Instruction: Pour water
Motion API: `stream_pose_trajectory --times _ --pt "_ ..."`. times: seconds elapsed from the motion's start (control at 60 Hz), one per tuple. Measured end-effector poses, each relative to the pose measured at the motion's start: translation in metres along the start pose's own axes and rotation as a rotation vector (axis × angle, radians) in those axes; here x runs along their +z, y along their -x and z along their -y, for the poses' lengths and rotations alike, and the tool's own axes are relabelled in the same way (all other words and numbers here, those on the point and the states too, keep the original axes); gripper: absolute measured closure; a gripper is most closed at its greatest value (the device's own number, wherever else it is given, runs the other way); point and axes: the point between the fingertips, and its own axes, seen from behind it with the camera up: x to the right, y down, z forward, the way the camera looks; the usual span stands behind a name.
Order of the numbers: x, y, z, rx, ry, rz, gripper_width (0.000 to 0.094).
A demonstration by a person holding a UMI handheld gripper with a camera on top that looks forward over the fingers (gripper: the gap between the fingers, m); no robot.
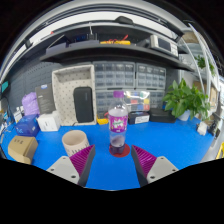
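The hand-held gripper (113, 160) hovers low over the blue worktop (170, 140), its fingers spread apart and grasping nothing. A clear water bottle (118, 122) with a purple label and white cap stands upright on the worktop just ahead of the fingertips, in line with the gap between them, on a small dark red coaster (119, 152). To its left sits a pale ribbed cup (74, 141), and farther left a cardboard box (22, 148). A leafy green plant (187, 98) stands off to the right, near the back wall's shelving (110, 48).
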Motion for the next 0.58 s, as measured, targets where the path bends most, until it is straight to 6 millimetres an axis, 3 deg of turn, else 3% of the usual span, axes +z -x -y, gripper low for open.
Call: stream_pose_trajectory --times 0.183,0.317,0.433,0.583 --pt "-0.055 0.03 0.053 0.0 -0.069 0.048 0.0211" --pt "-0.084 0.043 0.075 -0.008 -0.102 0.078 0.0209" --pt "-0.1 0.045 0.08 -0.022 -0.104 0.074 0.0206" --pt "-0.106 0.039 0.071 -0.019 -0.087 0.062 0.0207"
